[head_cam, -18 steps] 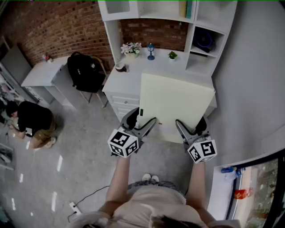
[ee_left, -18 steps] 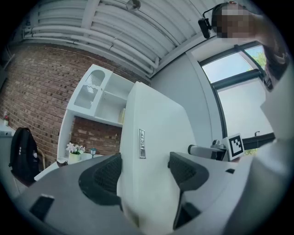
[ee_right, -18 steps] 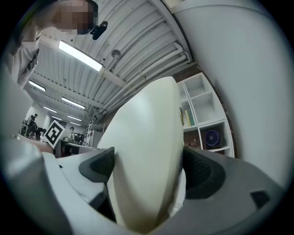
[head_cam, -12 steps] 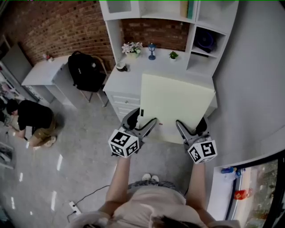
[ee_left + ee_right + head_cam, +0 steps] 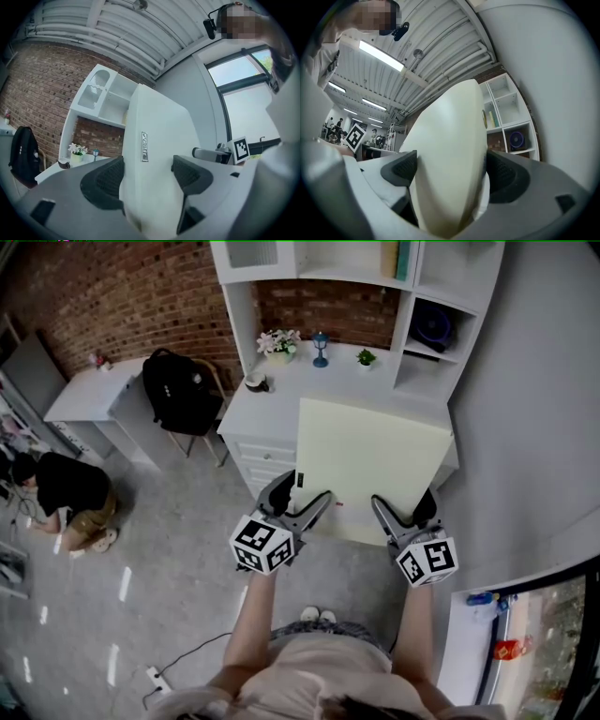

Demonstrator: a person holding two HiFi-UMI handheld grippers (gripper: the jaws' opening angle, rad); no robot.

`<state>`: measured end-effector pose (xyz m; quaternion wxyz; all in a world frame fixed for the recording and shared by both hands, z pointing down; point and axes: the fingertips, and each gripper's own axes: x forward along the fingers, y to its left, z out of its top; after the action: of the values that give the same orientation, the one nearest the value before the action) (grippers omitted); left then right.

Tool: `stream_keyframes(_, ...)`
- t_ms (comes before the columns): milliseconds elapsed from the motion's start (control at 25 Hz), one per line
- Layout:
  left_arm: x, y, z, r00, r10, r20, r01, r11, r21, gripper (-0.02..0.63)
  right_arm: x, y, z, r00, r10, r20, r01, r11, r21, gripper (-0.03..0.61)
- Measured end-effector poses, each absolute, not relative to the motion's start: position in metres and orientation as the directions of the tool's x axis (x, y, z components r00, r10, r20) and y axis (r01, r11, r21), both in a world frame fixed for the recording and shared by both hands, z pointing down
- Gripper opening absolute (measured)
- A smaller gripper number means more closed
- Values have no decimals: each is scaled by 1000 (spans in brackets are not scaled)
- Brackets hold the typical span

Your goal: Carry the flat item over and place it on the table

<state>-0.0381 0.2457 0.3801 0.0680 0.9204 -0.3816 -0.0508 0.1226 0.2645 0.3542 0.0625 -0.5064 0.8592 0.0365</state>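
A flat cream panel (image 5: 370,465) hangs tilted over the right half of the white desk (image 5: 272,399); its near edge reaches out past the desk front. My left gripper (image 5: 302,488) is shut on the panel's near left edge, and my right gripper (image 5: 401,500) is shut on its near right edge. In the left gripper view the panel (image 5: 154,136) fills the gap between the jaws of the gripper (image 5: 147,173), a small metal label showing on its edge. The right gripper view has the panel (image 5: 445,154) wedged between both pads of that gripper (image 5: 450,168).
At the back of the desk stand a flower pot (image 5: 277,341), a blue ornament (image 5: 321,348), a small plant (image 5: 367,357) and a cup (image 5: 255,382). A white shelf unit (image 5: 422,324) rises behind. A black backpack (image 5: 178,390) hangs on a chair at the left. A person (image 5: 66,488) crouches on the floor.
Both grippers and the panel have barely shifted; both grips are unchanged. The crouching person at the left has moved a little.
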Motion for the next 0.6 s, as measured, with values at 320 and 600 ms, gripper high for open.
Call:
stream_keyframes(320, -46, 240, 380, 721, -691, -40, -678, -717, 164, 325, 113, 261, 354, -466, -871, -159, -880, 474, -18, 476)
stream_keyframes(600, -47, 234, 386, 735, -678, -32, -665, -728, 166, 325, 113, 257, 359, -446, -880, -162, -889, 456, -30, 477)
